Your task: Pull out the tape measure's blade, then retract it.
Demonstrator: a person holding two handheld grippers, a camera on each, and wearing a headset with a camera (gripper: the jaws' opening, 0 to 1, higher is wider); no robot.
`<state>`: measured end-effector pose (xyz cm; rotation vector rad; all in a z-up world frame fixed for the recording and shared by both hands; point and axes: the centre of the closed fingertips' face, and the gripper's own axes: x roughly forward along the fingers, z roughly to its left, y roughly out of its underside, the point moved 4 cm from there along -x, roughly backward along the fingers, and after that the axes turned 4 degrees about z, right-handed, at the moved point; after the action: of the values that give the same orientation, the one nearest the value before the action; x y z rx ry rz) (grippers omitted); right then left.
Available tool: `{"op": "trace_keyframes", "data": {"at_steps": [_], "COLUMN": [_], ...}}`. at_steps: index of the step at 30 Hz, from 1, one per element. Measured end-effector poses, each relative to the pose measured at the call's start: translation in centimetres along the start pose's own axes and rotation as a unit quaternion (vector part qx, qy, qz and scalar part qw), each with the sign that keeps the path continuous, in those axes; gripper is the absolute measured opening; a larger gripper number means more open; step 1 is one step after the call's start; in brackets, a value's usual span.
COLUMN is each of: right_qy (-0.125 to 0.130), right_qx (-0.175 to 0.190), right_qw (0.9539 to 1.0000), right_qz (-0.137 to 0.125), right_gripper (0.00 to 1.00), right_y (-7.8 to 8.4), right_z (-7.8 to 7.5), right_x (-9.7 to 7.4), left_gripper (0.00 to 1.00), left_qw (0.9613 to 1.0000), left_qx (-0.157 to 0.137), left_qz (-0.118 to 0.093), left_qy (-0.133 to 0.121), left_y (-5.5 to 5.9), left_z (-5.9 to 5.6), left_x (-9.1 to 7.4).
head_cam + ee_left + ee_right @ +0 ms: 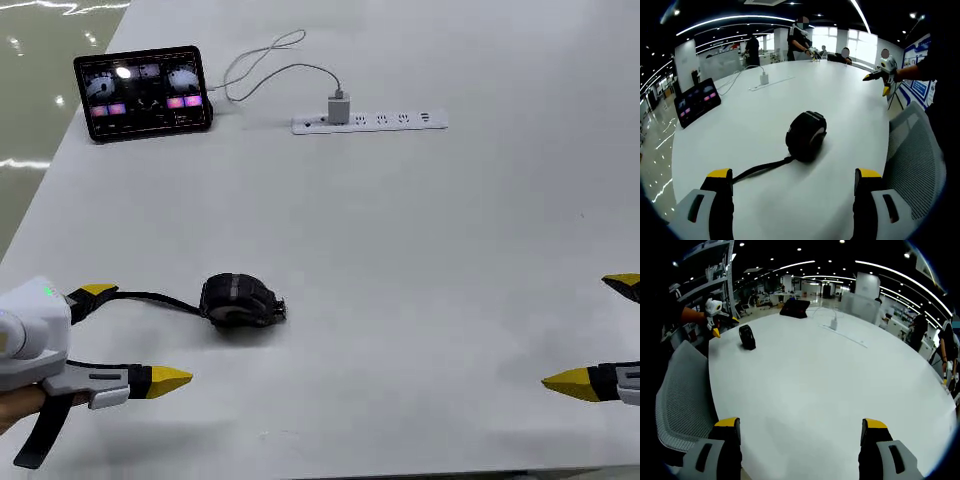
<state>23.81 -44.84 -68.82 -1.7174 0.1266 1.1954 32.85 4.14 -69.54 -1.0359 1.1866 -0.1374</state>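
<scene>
Tape measure (240,300) lies on the table (400,230). Left gripper (135,334) sits at its eight o'clock, right gripper (595,332) at three. Both have their jaws apart.

Right tool (575,332) partly past the edge

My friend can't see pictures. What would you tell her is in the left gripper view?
A black tape measure lies on a white table, its black strap trailing back toward the open left gripper. Farther off are a tablet and a power strip, and the right gripper is held at the table's right edge.
</scene>
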Motion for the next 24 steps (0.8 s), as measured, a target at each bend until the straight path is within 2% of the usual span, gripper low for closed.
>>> {"op": "trace_keyframes", "data": {"at_steps": [2,5,6,8,10,12,13,15,17,19,24], "right_qy": [0.000,-0.003,-0.008,-0.006,0.000,0.001,0.000,-0.002,-0.006,-0.015,-0.023], "right_qx": [-0.004,-0.002,-0.004,-0.011,-0.013,-0.009,-0.009,-0.013,-0.018,-0.019,-0.024], "right_qw": [1.0000,1.0000,0.9998,0.9994,0.9997,0.9998,0.9998,0.9999,0.9998,0.9997,0.9994], "right_qz": [0.003,0.000,-0.018,-0.034,-0.021,-0.016,-0.015,-0.008,0.001,0.003,0.000], "right_gripper": [0.99,0.99,0.99,0.99,0.99,0.99,0.99,0.99,0.99,0.99,0.99], "right_y": [0.0,-0.1,-0.4,-0.7,-0.4,-0.2,-0.1,0.0,0.2,0.2,-0.4], "right_z": [-0.1,-0.2,-0.2,-0.3,-0.4,-0.4,-0.5,-0.4,-0.2,0.0,0.1], "right_x": [0.1,0.0,0.0,-0.1,-0.2,-0.1,-0.1,-0.1,0.1,0.2,0.6], "left_gripper": [0.99,0.99,0.99,0.99,0.99,0.99,0.99,0.99,0.99,0.96,0.99], "left_qw": [0.9999,1.0000,0.9999,0.9999,0.9995,0.9989,0.9990,0.9994,0.9991,0.9994,0.9993], "left_qx": [0.002,0.004,0.005,0.015,0.024,0.013,0.009,0.011,0.008,0.020,0.027], "left_qz": [0.008,0.007,0.008,0.003,0.012,0.037,0.040,0.030,0.041,0.029,0.027], "left_qy": [0.006,0.005,0.005,-0.004,-0.015,-0.026,-0.020,-0.014,-0.007,-0.007,-0.001], "left_y": [0.1,0.0,0.0,-0.2,0.0,0.4,0.4,0.1,0.1,-0.3,-0.8], "left_z": [-0.1,-0.1,-0.1,0.3,0.6,1.2,1.2,1.1,1.1,1.0,1.0], "left_x": [0.0,0.0,0.0,0.0,0.1,0.3,0.4,0.5,0.6,0.8,1.0]}}
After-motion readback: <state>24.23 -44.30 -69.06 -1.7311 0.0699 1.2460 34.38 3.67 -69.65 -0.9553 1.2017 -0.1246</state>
